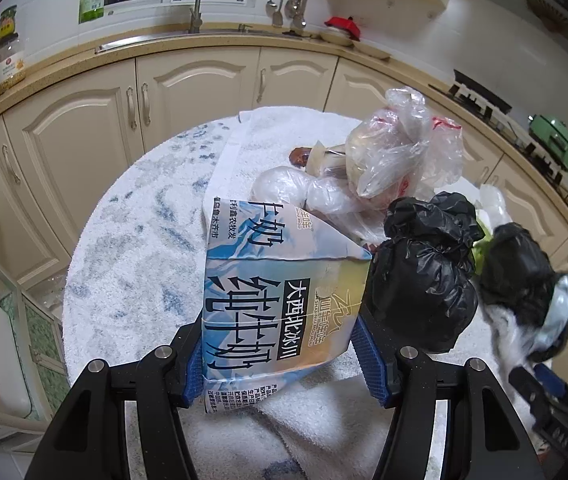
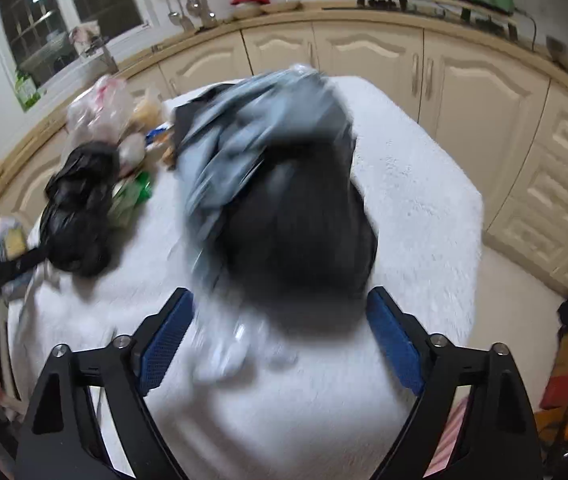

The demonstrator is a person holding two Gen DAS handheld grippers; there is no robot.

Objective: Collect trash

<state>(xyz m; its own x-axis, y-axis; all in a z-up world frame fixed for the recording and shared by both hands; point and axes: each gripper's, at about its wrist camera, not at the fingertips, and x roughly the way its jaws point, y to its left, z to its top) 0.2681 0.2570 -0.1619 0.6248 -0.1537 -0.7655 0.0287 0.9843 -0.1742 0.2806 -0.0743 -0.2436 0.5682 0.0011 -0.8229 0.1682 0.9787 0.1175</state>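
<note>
My left gripper (image 1: 279,356) is shut on a blue and white milk carton (image 1: 275,292), held upright over the white fluffy table cover (image 1: 131,248). A tied black trash bag (image 1: 424,276) lies just right of the carton, and it also shows in the right wrist view (image 2: 79,216). Clear plastic bags (image 1: 400,148) with scraps lie behind it. My right gripper (image 2: 279,336) is open, its blue pads either side of a blurred black and grey bag (image 2: 288,200) on the table; that bag shows in the left wrist view (image 1: 524,284).
Cream kitchen cabinets (image 1: 187,92) and a counter curve behind the table. A sink tap (image 1: 195,12), hanging utensils (image 1: 288,0), a red lid (image 1: 344,26), a stove (image 1: 480,96) and a green appliance (image 1: 556,140) stand on the counter. Green packaging (image 2: 135,192) lies by the black bag.
</note>
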